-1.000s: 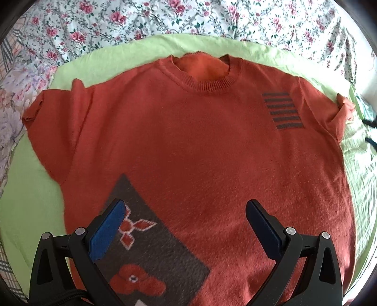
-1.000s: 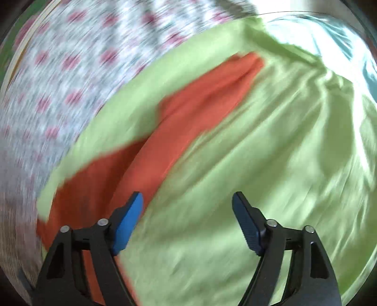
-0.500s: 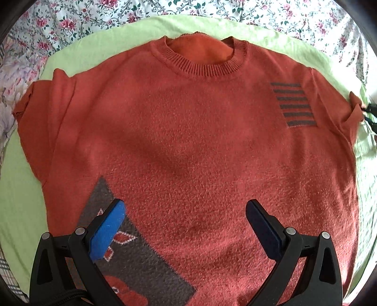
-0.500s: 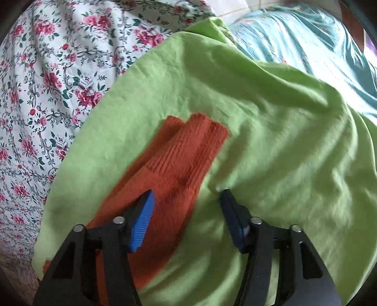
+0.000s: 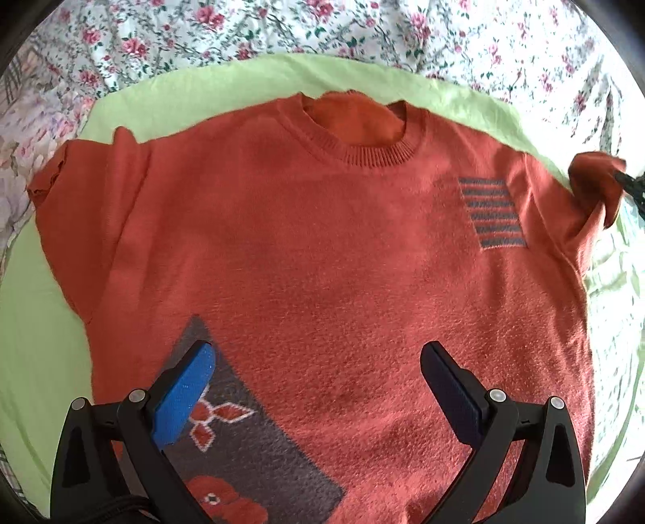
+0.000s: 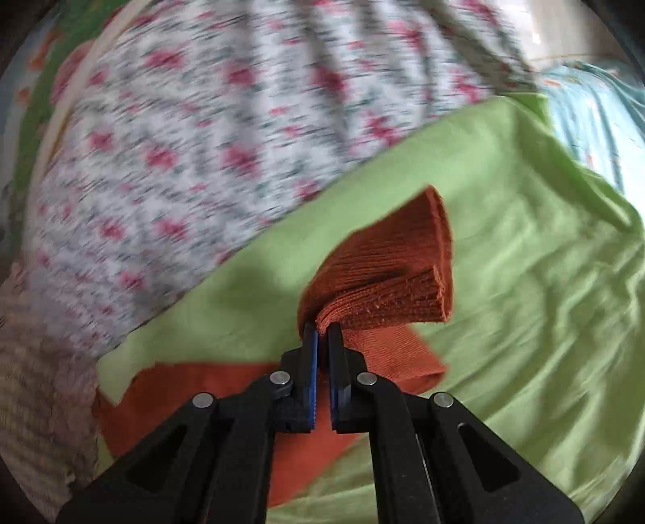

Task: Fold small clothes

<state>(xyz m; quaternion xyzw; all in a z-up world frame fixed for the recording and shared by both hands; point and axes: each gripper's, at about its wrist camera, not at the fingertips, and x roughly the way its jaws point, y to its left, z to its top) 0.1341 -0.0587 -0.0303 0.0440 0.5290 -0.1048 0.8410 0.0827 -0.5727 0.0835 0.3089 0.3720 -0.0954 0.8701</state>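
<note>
An orange knit sweater lies flat, front up, on a light green sheet, neckline at the far side. It has a grey striped patch on the chest and a grey flower panel near the hem. My left gripper hovers open above the lower front, nothing between its blue pads. In the right wrist view my right gripper is shut on the ribbed cuff of the sweater's sleeve, lifted off the sheet. That raised sleeve end shows at the right edge of the left wrist view.
A white bedspread with pink flowers surrounds the green sheet on the far side and left. A turquoise cloth lies beyond the sheet's far right corner. The sheet is wrinkled to the right of the sweater.
My right gripper closed on the sleeve cuff and lifted it off the sheet. The left gripper's view shifted slightly over the sweater; its jaws stayed open.
</note>
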